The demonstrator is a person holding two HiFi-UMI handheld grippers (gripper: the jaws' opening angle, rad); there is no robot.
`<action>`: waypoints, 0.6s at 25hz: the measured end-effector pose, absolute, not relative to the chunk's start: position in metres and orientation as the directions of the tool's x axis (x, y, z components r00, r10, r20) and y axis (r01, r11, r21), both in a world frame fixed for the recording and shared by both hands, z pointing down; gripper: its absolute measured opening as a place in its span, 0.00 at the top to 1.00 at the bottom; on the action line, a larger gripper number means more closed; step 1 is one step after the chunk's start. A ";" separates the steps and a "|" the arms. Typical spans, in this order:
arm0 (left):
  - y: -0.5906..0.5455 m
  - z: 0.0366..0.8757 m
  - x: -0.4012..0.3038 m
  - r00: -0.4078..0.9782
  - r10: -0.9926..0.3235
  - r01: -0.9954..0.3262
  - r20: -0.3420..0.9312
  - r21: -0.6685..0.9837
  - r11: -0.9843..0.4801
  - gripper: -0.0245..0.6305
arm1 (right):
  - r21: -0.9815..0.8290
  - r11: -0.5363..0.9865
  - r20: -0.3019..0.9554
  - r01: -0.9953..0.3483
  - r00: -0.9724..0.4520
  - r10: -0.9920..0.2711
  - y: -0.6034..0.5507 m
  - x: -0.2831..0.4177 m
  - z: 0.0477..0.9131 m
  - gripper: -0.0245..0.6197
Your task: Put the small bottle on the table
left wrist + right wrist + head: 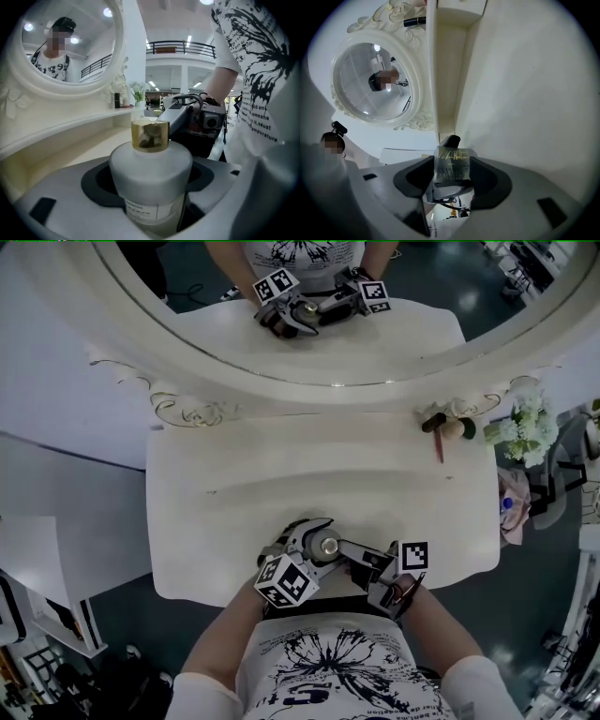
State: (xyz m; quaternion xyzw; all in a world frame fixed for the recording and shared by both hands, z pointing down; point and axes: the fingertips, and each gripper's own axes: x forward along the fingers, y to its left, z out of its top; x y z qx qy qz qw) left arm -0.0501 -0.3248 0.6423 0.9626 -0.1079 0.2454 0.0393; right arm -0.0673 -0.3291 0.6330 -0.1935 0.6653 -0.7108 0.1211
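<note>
L gripper (307, 547) clamped on small bottle (151, 171) body, upright btwn jaws. R gripper (452, 180) pinches its gold cap (452, 164), pads look in contact both sides. Step: 2-grip hold, looks not yet on table (281, 465). Nxt: lower ahead of jaws, base flat, then spread.

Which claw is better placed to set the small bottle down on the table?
Left, probably. The left claw grips the small bottle round its white body, upright, at the table's near edge. The right claw only pinches the gold cap, a poorer hold for lowering it.
</note>
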 end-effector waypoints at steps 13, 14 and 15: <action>-0.326 0.647 -0.048 0.834 -0.182 -0.231 0.521 0.030 -0.973 0.42 | -0.988 -0.086 0.153 -0.128 -0.893 -0.424 -0.331 -0.066 0.636 0.58; -0.325 0.649 -0.048 0.829 -0.175 -0.225 0.532 0.031 -0.974 0.42 | -0.987 -0.079 0.159 -0.139 -0.896 -0.415 -0.330 -0.068 0.636 0.57; -0.324 0.650 -0.047 0.824 -0.171 -0.222 0.540 0.031 -0.974 0.42 | -0.985 -0.076 0.171 -0.154 -0.896 -0.409 -0.329 -0.068 0.636 0.56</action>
